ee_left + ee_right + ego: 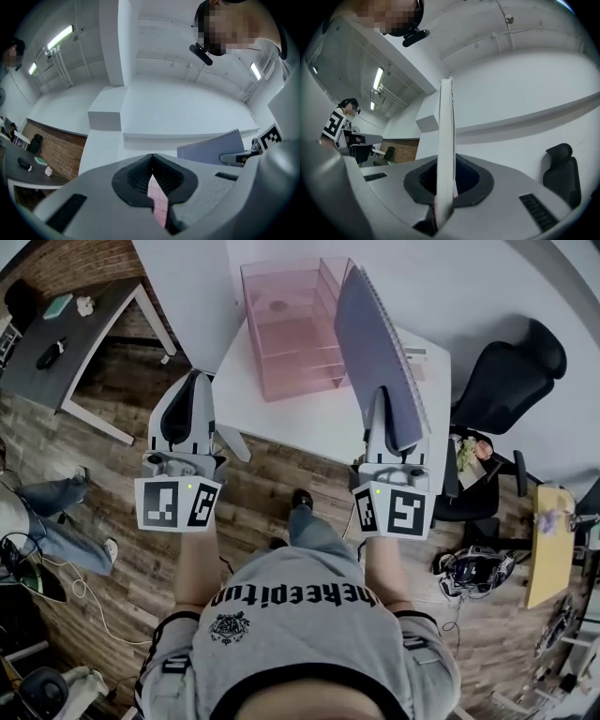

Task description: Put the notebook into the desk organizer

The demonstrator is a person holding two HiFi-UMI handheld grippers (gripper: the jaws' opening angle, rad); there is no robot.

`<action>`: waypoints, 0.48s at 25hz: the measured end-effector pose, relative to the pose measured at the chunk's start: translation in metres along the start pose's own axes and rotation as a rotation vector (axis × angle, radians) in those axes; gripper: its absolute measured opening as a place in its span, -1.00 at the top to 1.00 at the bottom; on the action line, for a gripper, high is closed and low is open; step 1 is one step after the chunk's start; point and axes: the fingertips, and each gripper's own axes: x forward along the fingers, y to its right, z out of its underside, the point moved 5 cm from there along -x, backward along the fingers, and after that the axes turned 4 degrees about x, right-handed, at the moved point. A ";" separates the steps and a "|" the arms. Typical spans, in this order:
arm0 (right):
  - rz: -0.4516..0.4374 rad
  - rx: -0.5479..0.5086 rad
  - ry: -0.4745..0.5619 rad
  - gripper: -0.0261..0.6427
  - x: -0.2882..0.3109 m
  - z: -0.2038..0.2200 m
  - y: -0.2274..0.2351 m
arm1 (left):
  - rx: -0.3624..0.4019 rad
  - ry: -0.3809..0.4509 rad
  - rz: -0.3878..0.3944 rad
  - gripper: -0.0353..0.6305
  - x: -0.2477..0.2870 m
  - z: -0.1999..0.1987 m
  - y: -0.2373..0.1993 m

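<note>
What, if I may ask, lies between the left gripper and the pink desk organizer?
Only a bare strip of the white table: in the head view, nothing stands between the left gripper and the desk organizer.

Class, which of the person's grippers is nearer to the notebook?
Right. The right gripper is clamped on the near edge of the notebook; the left gripper, shut and empty, sits apart, off to the notebook's left.
</note>
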 end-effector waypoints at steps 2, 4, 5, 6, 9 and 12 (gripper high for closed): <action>-0.014 -0.005 -0.001 0.83 0.019 0.003 0.004 | 0.001 -0.002 -0.014 0.88 0.012 0.005 -0.007; -0.028 -0.003 -0.002 0.83 0.038 0.005 0.008 | 0.003 -0.001 -0.027 0.88 0.023 0.008 -0.013; -0.035 0.003 -0.002 0.83 0.046 0.007 0.010 | 0.004 -0.001 -0.034 0.88 0.028 0.009 -0.016; -0.042 0.011 -0.002 0.83 0.055 0.008 0.013 | 0.006 0.000 -0.042 0.88 0.033 0.010 -0.018; -0.061 0.029 -0.009 0.83 0.077 0.015 0.018 | 0.014 0.003 -0.071 0.88 0.042 0.013 -0.025; -0.077 0.016 -0.019 0.83 0.101 0.023 0.021 | 0.021 0.001 -0.106 0.88 0.049 0.018 -0.036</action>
